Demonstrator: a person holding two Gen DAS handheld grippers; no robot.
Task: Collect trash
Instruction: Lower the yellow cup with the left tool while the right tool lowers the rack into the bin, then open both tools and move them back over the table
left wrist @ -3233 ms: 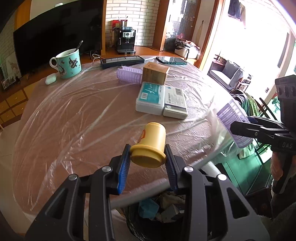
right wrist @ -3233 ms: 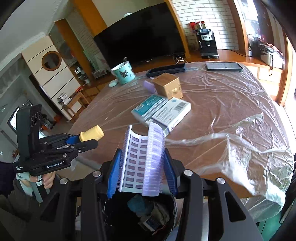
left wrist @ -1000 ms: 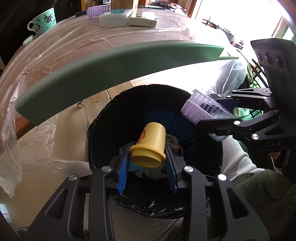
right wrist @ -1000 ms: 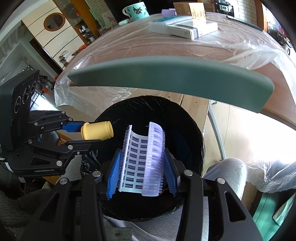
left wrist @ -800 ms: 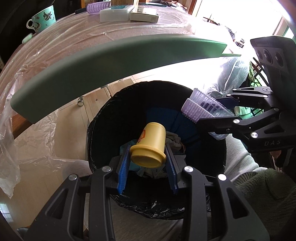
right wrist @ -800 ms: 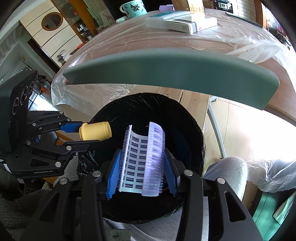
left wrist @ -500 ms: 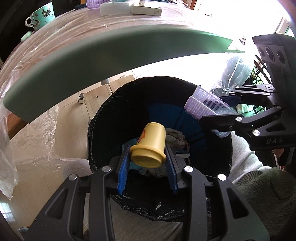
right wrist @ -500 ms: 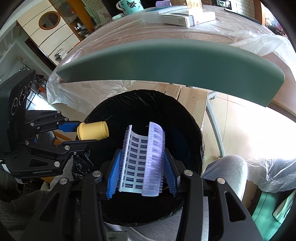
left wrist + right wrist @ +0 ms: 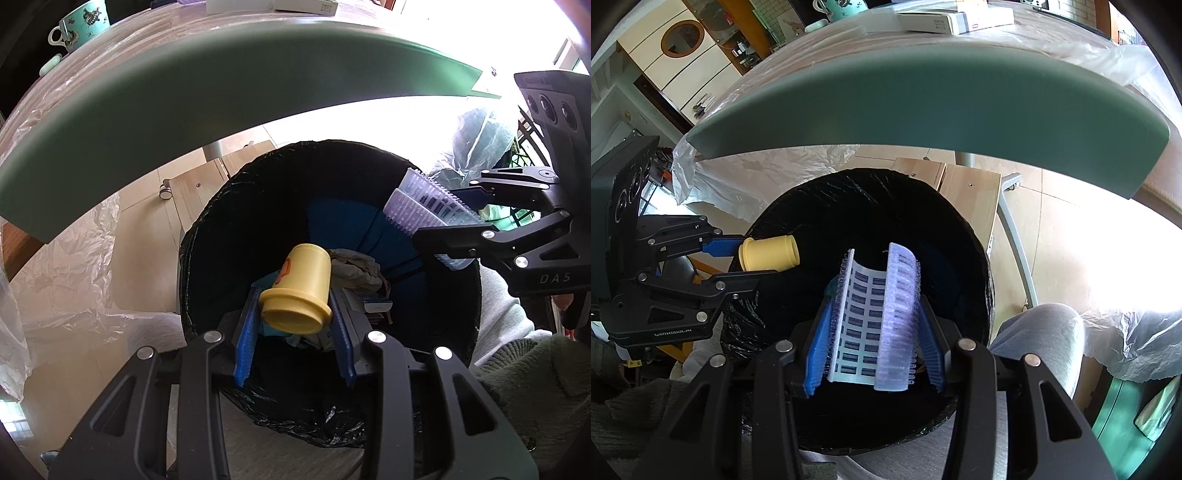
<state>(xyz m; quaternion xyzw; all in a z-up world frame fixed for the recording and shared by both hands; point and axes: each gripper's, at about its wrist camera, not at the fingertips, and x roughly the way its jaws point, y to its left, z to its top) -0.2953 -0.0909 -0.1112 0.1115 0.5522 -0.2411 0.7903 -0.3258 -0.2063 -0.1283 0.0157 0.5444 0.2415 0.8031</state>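
Two bits of trash, both held over the black bin [image 9: 207, 258], just under the near edge of the worktop [image 9: 147, 92].

Left tool [image 9: 293, 321]: closed on a little yellow cup [image 9: 301, 286]. Lying sideways between the blue pads, pinched at the rim end, with the shut end pointing away. Looks light, hard and smooth, so maybe slippery. Seems safest to squeeze at the fat lip, where the pads catch. Hanging right over the crumpled paper [image 9: 354, 269] and other scraps down in the bin.

Right tool [image 9: 873, 332]: closed on a purple bristly strip [image 9: 879, 321]. Bent into a U by the pads, so clearly soft and springy. Very light too, by the look of it. Covered in tiny bristles on the outside, so good to grip, not slippery. Might spring flat and hop sideways when let go. Might also cling to the pads a little. Also over the mouth of the bin, toward its right side.

Neither thing looks easy to break. No need for care in dropping, only for aim: both straight above the dark hole, not above the rim or the gray lap [image 9: 1045, 328] beside it.

More stuff far back on the worktop: a teal mug [image 9: 83, 24] and flat white boxes [image 9: 945, 16].
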